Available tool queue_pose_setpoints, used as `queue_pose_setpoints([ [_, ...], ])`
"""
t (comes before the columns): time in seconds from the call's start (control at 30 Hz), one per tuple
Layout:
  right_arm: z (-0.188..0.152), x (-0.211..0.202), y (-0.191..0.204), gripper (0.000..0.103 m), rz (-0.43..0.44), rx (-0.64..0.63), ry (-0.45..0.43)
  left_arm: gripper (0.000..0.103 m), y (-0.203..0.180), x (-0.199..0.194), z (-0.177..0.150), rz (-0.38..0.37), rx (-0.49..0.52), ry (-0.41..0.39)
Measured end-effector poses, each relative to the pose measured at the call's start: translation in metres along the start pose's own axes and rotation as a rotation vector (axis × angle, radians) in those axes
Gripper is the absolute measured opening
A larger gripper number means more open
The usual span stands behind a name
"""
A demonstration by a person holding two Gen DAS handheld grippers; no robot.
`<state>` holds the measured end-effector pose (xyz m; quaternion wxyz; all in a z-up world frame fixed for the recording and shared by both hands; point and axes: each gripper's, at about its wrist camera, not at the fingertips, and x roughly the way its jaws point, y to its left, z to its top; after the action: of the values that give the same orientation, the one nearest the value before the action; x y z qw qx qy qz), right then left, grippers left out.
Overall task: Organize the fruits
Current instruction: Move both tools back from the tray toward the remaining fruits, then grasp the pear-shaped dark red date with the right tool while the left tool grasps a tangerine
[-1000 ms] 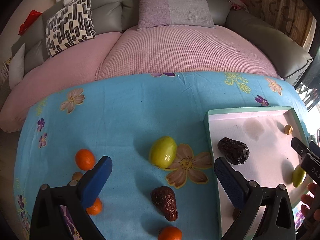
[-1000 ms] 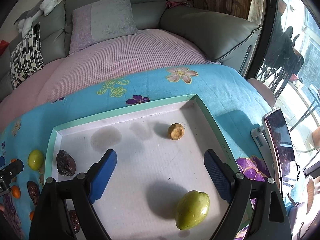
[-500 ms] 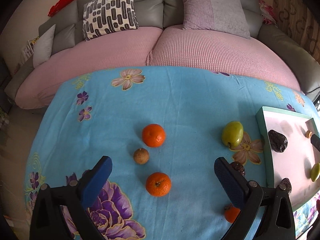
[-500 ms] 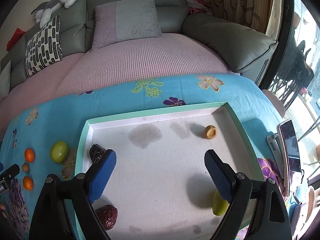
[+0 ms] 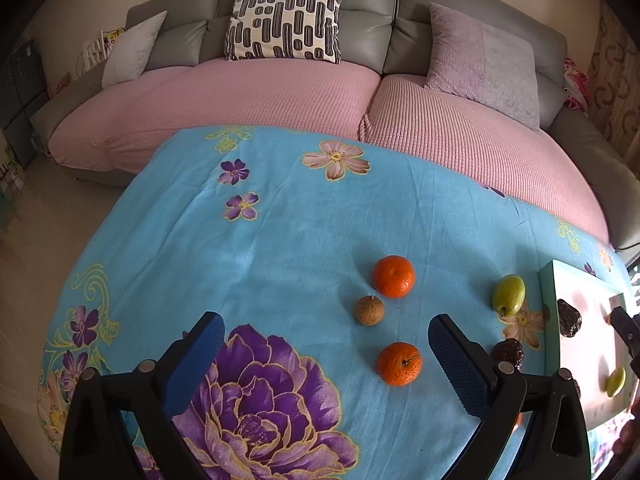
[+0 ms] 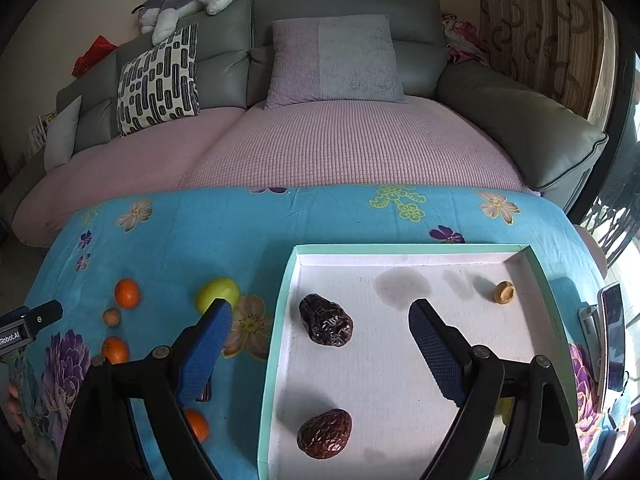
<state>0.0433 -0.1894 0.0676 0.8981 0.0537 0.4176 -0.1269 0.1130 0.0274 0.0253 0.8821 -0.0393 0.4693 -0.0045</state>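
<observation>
In the left wrist view, the left gripper hung released and empty; a small brown round fruit and two round oranges lay between its fingers on the blue floral-clothed table.

In the right wrist view, the right gripper, likewise released, hovered over the white mint-rimmed tray, a wrinkled dark date between its fingers and another nearer. A grey sofa stood beyond.

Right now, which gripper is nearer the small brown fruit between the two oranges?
Left. The left gripper hangs just short of the small brown fruit; the right gripper hovers over the tray.
</observation>
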Motion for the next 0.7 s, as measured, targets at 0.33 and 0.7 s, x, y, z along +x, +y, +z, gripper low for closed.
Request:
queue_pose_setpoints([
  [0.33,-0.017,0.024,0.055,0.089,0.11,-0.124,0.075,0.102,0.01,0.017,-0.013,-0.076,-0.075,0.079],
  [0.7,-0.042,0.059,0.08,0.058,0.166,-0.195,0.196,0.098,-0.001,0.04,-0.022,-0.142,-0.093,0.15],
])
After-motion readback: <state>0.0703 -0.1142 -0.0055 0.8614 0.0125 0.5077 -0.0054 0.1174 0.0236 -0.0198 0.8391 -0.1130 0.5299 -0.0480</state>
